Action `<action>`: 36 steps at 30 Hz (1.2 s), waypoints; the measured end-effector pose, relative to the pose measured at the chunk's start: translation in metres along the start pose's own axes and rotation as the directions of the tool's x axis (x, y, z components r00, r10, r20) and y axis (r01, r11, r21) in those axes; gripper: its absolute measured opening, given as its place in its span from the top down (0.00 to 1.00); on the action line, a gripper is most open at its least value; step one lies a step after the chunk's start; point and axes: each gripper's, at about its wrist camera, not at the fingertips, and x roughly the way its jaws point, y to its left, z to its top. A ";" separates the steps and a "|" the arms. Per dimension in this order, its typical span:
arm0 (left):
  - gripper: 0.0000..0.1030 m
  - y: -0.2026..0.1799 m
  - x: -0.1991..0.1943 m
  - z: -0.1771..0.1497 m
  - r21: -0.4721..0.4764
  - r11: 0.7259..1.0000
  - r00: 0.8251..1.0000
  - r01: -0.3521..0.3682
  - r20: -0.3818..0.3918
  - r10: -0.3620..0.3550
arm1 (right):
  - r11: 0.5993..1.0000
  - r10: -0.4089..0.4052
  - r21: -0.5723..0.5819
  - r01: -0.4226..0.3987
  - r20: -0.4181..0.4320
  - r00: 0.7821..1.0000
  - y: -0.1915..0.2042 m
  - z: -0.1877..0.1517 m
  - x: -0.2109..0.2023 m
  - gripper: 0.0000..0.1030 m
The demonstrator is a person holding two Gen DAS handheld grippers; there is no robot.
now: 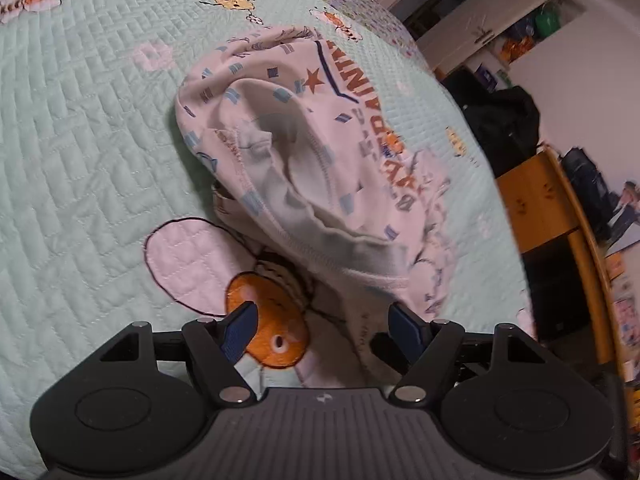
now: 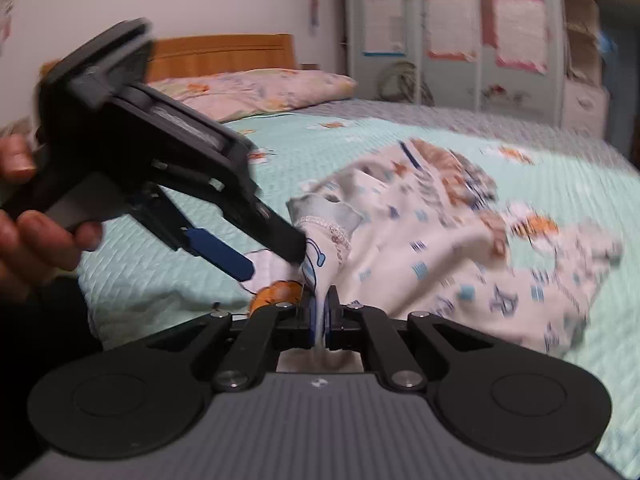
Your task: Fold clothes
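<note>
Gripping hand (image 2: 28,216): wrapped round the left handle at the far left of the right-wrist view.
Left tongs (image 1: 320,326): spread wide, nothing between the blue pads; aimed down at the bedspread, just short of the cloth, likely lining up for a second hold.
Garment (image 1: 304,152): white printed child's top, crumpled inside out ahead of the left tongs, its hem drawn up toward the right tongs.
Right tongs (image 2: 320,316): pinched tight on a fold of the garment's edge, likely to keep it lifted and taut.
Bedspread (image 1: 80,140): mint quilt under everything, an orange bee patch directly below the left pads.
Surroundings: pillow (image 2: 256,90) and wooden headboard (image 2: 224,50) beyond; cupboards (image 2: 452,32) to the right.
Obstruction: bunched folds hiding the sleeves.
</note>
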 end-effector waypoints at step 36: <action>0.94 -0.245 -0.022 0.154 0.577 0.773 0.922 -0.263 0.387 0.024 | 0.635 -0.480 0.731 0.251 0.118 0.869 -0.141 -0.069 -0.047 0.30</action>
